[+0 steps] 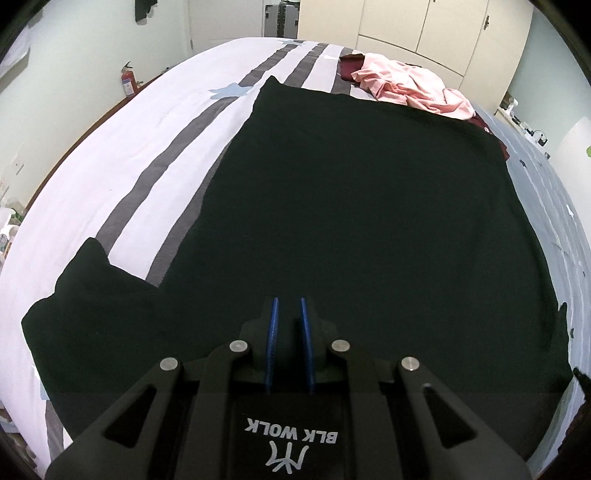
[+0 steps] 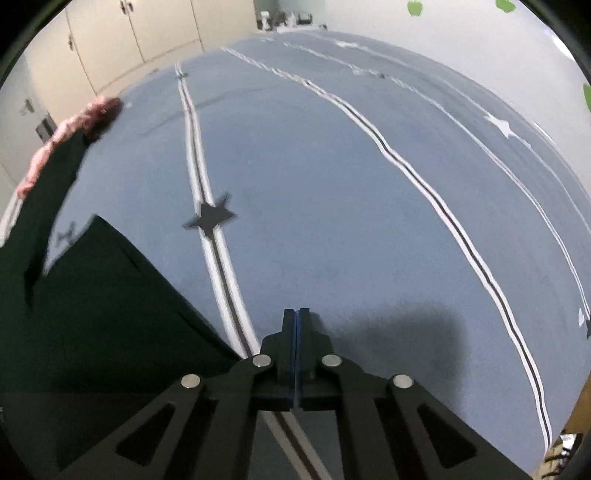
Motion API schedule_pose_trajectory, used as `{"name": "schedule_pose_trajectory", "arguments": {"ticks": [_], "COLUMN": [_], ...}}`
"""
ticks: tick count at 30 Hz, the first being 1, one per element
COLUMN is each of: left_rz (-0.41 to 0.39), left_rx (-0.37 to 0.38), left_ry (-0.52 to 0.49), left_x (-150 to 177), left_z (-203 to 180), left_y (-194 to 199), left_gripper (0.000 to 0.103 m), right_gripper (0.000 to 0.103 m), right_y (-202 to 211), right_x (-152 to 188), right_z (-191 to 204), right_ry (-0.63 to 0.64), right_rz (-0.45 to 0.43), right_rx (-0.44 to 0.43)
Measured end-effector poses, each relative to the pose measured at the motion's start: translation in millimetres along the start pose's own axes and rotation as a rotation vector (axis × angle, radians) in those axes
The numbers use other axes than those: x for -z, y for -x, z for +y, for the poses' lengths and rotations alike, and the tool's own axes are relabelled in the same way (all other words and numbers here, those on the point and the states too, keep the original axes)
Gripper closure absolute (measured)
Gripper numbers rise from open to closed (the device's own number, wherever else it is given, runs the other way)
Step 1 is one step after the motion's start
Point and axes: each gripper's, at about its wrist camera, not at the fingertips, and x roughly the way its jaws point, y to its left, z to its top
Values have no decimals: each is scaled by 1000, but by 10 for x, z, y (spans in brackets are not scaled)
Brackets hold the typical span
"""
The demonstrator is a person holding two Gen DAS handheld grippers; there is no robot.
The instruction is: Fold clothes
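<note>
A large black garment lies spread flat on the bed, one sleeve sticking out to the left. My left gripper is low over its near edge, its blue pads a narrow gap apart with dark cloth bunched between them. In the right wrist view the same black garment fills the lower left corner. My right gripper hangs beside it over the bare blue-grey bedspread, pads pressed together with nothing between them; it casts a shadow to its right.
A crumpled pink garment lies on a maroon one at the far side of the bed, just past the black garment. The striped white bed cover lies to the left. Cream wardrobe doors stand behind; a fire extinguisher is by the wall.
</note>
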Motion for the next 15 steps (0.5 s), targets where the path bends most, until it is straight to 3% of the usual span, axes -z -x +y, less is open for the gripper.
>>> {"name": "schedule_pose_trajectory", "arguments": {"ticks": [3, 4, 8, 11, 15], "left_rz": [3, 2, 0, 1, 6], "left_rx": [12, 17, 42, 53, 51], "left_ry": [3, 2, -1, 12, 22], "left_x": [28, 34, 52, 62, 80], "left_z": [-53, -76, -143, -138, -99], "left_y": [0, 2, 16, 9, -11], "left_gripper": [93, 93, 93, 93, 93], "right_gripper": [75, 71, 71, 71, 74], "right_y": [71, 85, 9, -89, -354], "right_x": [-136, -171, -321, -301, -304], "right_z": [328, 453, 1055, 1561, 1806], "right_ry": [54, 72, 161, 267, 322], "right_rz": [-48, -62, -77, -56, -26], "right_rx": [-98, -133, -303, -371, -345]}}
